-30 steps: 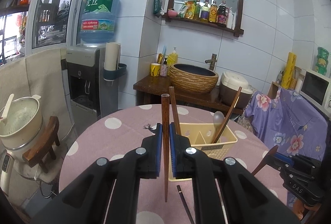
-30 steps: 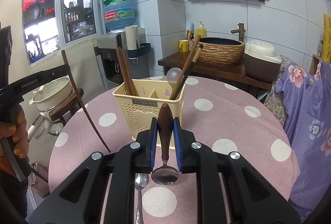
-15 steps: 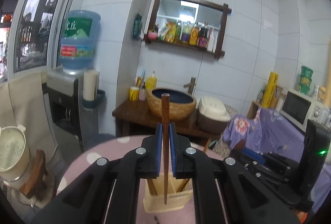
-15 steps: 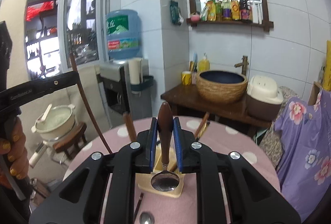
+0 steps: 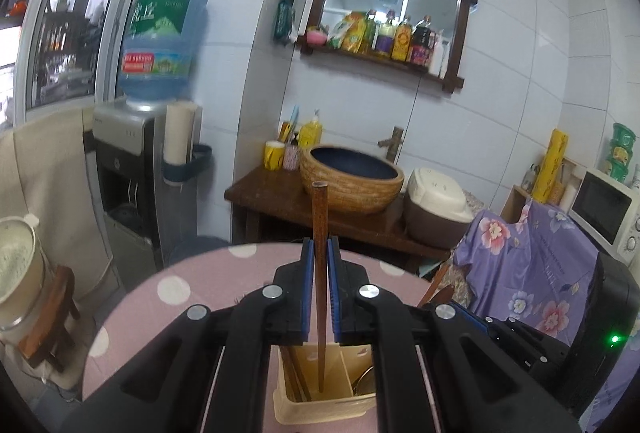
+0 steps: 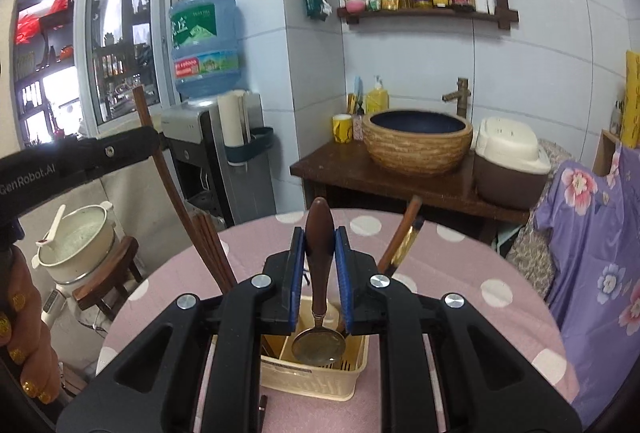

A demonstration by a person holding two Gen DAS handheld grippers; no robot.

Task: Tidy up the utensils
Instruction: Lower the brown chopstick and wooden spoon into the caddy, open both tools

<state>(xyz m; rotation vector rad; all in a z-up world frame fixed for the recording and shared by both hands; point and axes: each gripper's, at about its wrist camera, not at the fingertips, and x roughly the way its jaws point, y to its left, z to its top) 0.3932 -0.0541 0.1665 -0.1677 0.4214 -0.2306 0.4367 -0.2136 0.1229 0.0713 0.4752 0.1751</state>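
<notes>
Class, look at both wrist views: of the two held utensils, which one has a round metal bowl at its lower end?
The spoon in the right gripper: wooden handle above, round metal bowl below. The left gripper holds a plain wooden chopstick, tapering to a point.

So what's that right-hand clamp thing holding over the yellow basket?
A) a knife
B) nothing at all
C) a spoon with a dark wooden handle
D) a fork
C: in the right wrist view the right gripper is shut on the spoon, blue pads pressing its dark wooden handle, with the metal bowl hanging down over the yellow basket.
</notes>
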